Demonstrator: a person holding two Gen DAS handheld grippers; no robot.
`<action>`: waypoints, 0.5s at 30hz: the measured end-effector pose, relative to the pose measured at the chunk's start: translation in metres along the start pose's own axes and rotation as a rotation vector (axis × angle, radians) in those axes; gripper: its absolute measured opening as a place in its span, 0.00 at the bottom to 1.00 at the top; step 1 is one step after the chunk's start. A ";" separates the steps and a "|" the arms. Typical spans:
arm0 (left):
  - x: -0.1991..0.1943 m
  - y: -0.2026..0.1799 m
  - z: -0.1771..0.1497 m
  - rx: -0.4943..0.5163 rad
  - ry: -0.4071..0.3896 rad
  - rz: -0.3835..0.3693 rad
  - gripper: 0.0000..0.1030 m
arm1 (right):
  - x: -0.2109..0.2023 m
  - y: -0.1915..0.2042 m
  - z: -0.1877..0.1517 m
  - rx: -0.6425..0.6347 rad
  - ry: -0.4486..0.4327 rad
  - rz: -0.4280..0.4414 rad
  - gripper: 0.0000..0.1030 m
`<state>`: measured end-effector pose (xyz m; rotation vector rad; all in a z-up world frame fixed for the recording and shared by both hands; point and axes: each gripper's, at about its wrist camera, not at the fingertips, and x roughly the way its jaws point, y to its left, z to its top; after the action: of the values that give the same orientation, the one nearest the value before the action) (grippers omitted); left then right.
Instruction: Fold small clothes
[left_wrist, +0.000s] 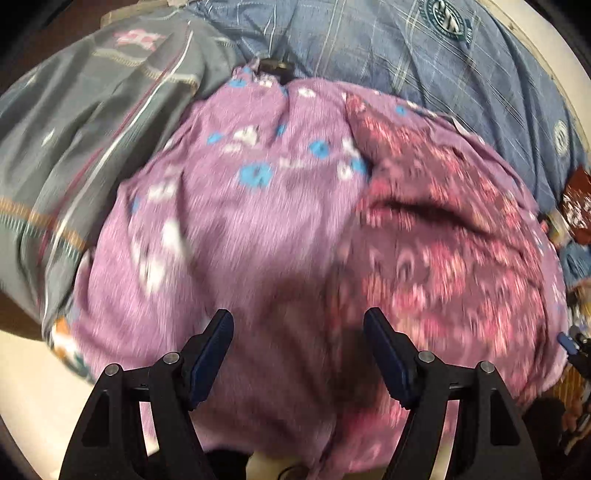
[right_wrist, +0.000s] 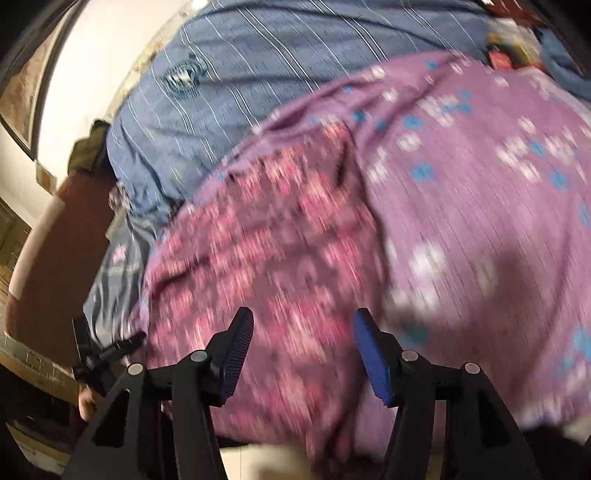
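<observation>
Left wrist: both hand-held grippers (left_wrist: 298, 328) (right_wrist: 303, 328) released, empty — over soft, rumpled purple floral cloth (left_wrist: 229, 221).

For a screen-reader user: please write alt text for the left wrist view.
A purple garment with blue and white flowers lies spread out, a darker pink-patterned panel on its right, motion-blurred. The left gripper hangs over it, jaws open and empty. Blue plaid fabric lies behind.
</observation>
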<state>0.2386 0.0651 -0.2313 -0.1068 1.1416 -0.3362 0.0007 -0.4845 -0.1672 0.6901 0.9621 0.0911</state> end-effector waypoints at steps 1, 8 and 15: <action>-0.005 0.004 -0.005 -0.002 0.011 -0.007 0.70 | -0.004 -0.004 -0.011 0.012 0.020 -0.001 0.59; -0.026 0.018 -0.079 0.010 0.141 -0.049 0.69 | 0.007 -0.018 -0.089 0.087 0.238 -0.021 0.63; -0.007 0.020 -0.104 -0.090 0.229 -0.064 0.69 | 0.060 -0.029 -0.122 0.024 0.290 -0.249 0.67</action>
<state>0.1460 0.0952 -0.2739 -0.1879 1.3824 -0.3602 -0.0655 -0.4242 -0.2738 0.5832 1.3224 -0.0414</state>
